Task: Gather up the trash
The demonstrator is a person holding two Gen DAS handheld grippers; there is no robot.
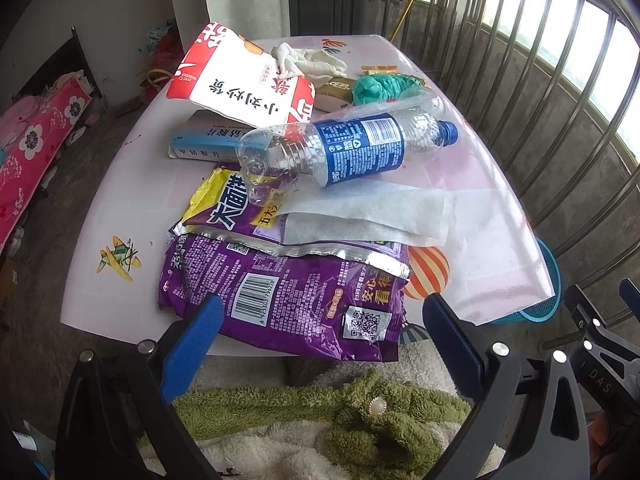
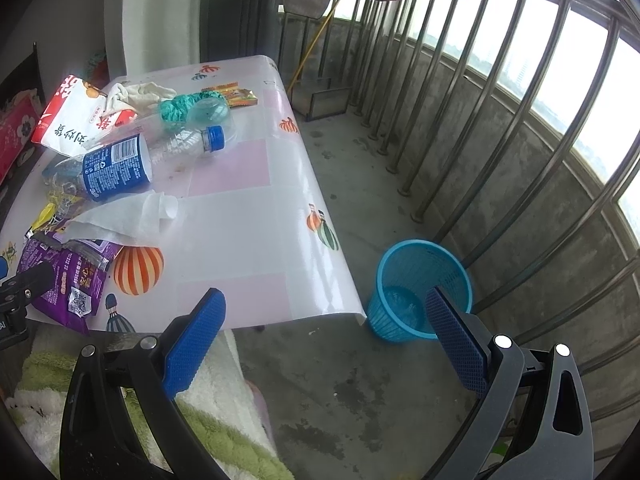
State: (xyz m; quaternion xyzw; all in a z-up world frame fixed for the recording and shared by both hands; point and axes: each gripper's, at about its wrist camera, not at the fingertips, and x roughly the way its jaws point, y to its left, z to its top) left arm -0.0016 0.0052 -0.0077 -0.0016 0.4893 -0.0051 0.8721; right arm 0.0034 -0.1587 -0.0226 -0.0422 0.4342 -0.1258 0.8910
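Trash covers the left half of the table (image 1: 100, 216), which wears a glossy cloth printed with striped balloons. Nearest the left tool (image 1: 322, 326), whose blue fingers (image 1: 192, 344) stand spread wide and hold nothing, lies a purple snack bag (image 1: 288, 300); its near edge overhangs the table at 6 o'clock, between the two fingers. Just beyond it, toward 12 o'clock, a second purple and yellow wrapper (image 1: 232, 208) lies partly under a white paper sheet (image 1: 368, 216). A clear plastic bottle (image 1: 344, 148) with a blue label and blue cap lies on its side across both, cap pointing to 3 o'clock. At its 9 o'clock sits a flat blue and white box (image 1: 200, 140), and on that box rests a red and white bag (image 1: 236, 80). Farther on, at 12 to 1 o'clock, lie a crumpled white cloth (image 1: 308, 60) and a green crumpled bag (image 1: 380, 86), with a small orange wrapper (image 1: 378, 68) just behind it.

From the right wrist view, the right tool (image 2: 326, 334) is also spread apart and empty, hanging over the concrete floor (image 2: 340, 400) off the table's right edge. A blue mesh wastebasket (image 2: 404, 264) stands on the floor at 1 o'clock of that tool, just beside the table's near corner and close to the metal railing (image 2: 500, 100). Something pale lies at its bottom, too blurred to identify. Fluffy green and white fabric (image 1: 304, 416) fills the foreground below both tools.
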